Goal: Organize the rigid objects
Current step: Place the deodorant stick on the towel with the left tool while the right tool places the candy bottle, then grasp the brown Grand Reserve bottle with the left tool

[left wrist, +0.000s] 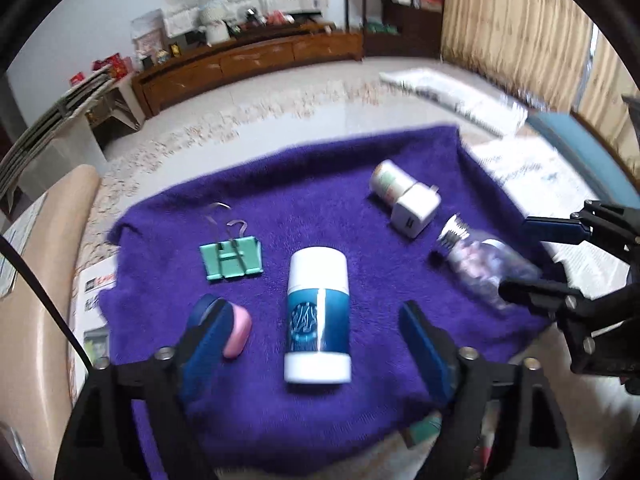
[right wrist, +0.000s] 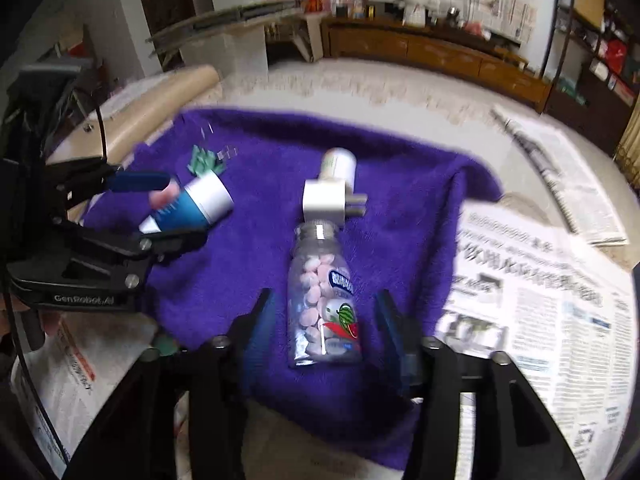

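Fuzzy purple towel [left wrist: 320,184] covers the work surface, newspapers [right wrist: 540,300] spread beside it; on the nap lie a smooth white-and-blue cylinder [left wrist: 318,316], a mint binder clip [left wrist: 232,260], a white charger plug [left wrist: 414,210] and a clear candy bottle [right wrist: 324,304]; left gripper [left wrist: 316,340] is spread wide around the cylinder, not touching; right gripper [right wrist: 324,320] gapes astride the bottle; only the right view shows the bottle's watermelon label.

A fuzzy purple cloth [left wrist: 280,200] bears a glossy plastic canister [left wrist: 318,316], a clear plastic bottle [right wrist: 324,300] and a metal-handled clip [left wrist: 232,258].
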Available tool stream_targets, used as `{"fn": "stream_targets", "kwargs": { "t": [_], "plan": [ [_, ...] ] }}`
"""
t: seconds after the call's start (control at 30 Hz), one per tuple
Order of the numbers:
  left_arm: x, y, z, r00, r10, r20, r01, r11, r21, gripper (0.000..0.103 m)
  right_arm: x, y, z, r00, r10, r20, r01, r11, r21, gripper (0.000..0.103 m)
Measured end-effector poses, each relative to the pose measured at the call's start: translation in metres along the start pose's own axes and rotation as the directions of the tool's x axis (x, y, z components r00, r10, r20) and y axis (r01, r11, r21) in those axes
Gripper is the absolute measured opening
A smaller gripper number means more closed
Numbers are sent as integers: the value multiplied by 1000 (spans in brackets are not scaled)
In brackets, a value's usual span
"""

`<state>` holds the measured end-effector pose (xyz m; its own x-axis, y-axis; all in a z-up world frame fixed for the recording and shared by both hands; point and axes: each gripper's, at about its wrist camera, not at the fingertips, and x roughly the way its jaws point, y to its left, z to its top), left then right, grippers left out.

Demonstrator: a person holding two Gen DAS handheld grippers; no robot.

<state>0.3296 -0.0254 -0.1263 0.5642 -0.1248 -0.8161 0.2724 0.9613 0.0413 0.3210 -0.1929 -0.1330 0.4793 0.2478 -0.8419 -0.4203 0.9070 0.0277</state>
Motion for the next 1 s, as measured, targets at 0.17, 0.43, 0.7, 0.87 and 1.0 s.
{"fn": "stream_targets", "kwargs": {
  "t": [0.17,0.43,0.7,0.87,1.0],
  "plan": [
    [-38,4,-19,998,-43,54,48,994,-98,103,-36,1,-8,999,-43,30,42,999,26,90],
    [-56,-8,-58,995,-103,10,103,979,-179,103,-68,-7,-49,997,-78,12,76,989,126,103],
    [-41,-38,-90,996,-88,-29,83,987,-140,103,-80,-17,-92,995,-93,40,83,976,204,103],
    [-32,-43,-96,999,-19,-45,15,995,-99,103,-82,-21,-102,995,-85,60,70,974,217,103],
    [-26,-45,-98,998,-13,-54,8,996,-84,103,-81,-22,-107,995,-82,49,70,975,212,103]
  ]
}}
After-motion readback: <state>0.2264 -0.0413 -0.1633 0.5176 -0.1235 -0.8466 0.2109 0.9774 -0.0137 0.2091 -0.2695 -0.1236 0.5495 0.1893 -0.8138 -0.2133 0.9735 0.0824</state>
